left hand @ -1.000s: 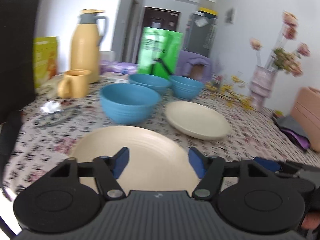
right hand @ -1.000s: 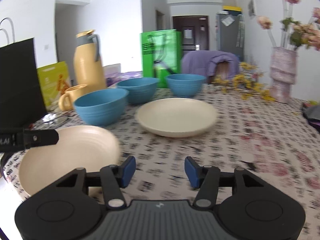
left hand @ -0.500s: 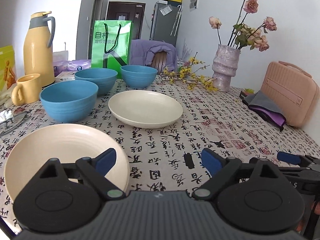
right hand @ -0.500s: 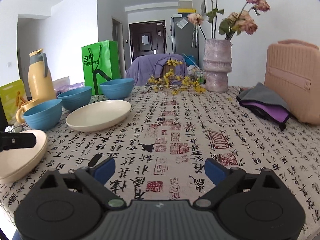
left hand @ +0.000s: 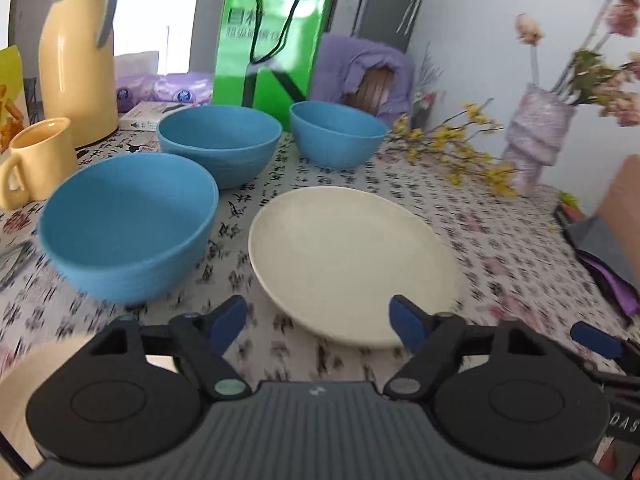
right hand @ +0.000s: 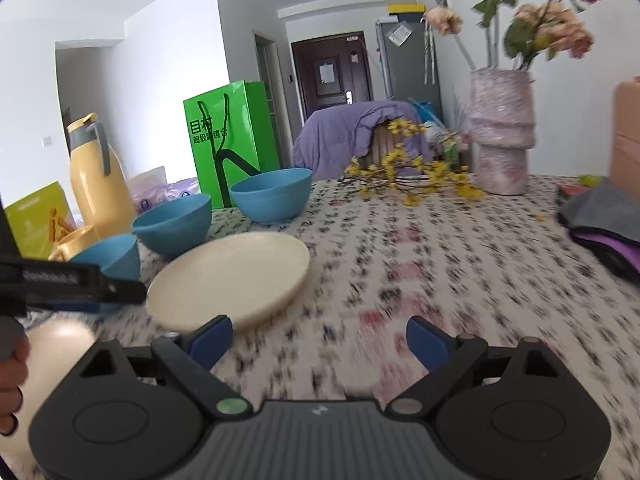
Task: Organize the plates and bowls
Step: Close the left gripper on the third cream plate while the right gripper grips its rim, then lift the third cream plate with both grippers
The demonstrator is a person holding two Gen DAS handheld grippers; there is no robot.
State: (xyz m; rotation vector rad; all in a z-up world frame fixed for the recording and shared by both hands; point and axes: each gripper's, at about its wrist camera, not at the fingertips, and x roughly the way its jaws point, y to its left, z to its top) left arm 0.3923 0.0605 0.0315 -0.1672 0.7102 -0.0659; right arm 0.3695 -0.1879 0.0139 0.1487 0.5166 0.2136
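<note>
Three blue bowls and two cream plates on the table [left hand: 500,240], patterned cloth over it. Left edge: yellow mug [left hand: 34,160] with the yellow thermos jug [left hand: 76,60] behind it. Next right, near blue bowl [left hand: 128,224] toward the left side, middle blue bowl [left hand: 218,142] just behind it, far blue bowl [left hand: 336,134] further right, right in front of the green paper bag [left hand: 268,40] at the far edge. Bowls close together; can't tell if the near and middle ones touch. Cream plate [left hand: 348,260] sits mid-table, just right of the near bowl, flat. Second cream plate [left hand: 24,384] at the near left corner, mostly hidden behind the left tool. Left gripper [left hand: 318,320]: jaws apart and closing, hanging over the near rim of the mid-table plate, blue pads not pressing on it, nothing held. Right gripper [right hand: 320,338]: jaws apart and closing, only cloth between them, left pad just beside the plate's near edge, no contact that I can make out. Far right: yellow flower sprigs [right hand: 404,180] lying on the cloth, pink vase [right hand: 502,132] with flowers near the far right edge, grey and purple cloth [right hand: 600,224] at the right edge. Both views motion-blurred.
</note>
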